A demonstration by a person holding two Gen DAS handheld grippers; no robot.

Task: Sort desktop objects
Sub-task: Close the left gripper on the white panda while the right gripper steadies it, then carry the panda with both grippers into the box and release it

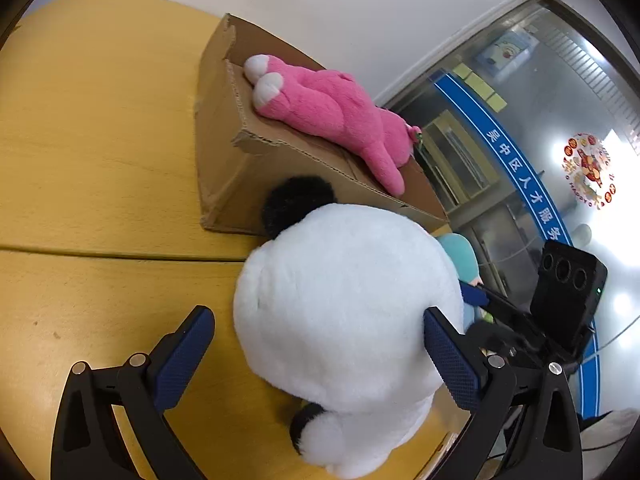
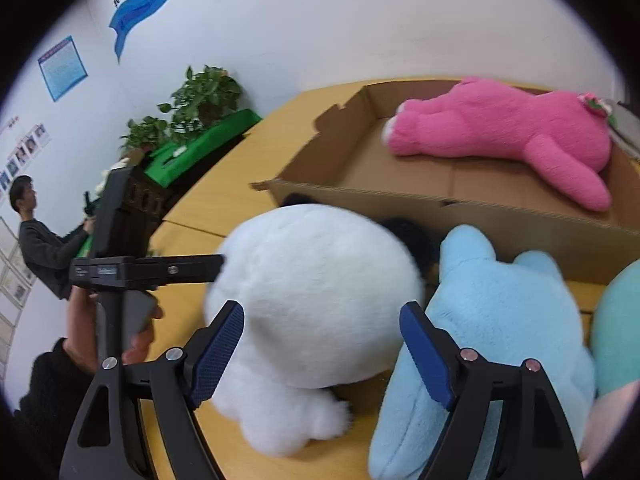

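Both jaws stood apart around the round, fluffy white plush [image 1: 344, 320], left gripper [image 1: 320, 356] and right gripper [image 2: 322, 354] alike; the cardboard box [image 1: 224, 168] held a pink plush [image 1: 332, 112].

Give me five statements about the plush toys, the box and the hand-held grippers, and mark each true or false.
1. The pink plush lies in the cardboard box. True.
2. The white plush is inside the box. False: it sits on the table in front of it.
3. The left hand-held gripper is open. True.
4. The light blue plush is stacked on the pink one. False: it lies outside the box.
5. The right hand-held gripper is clamped shut. False: open.
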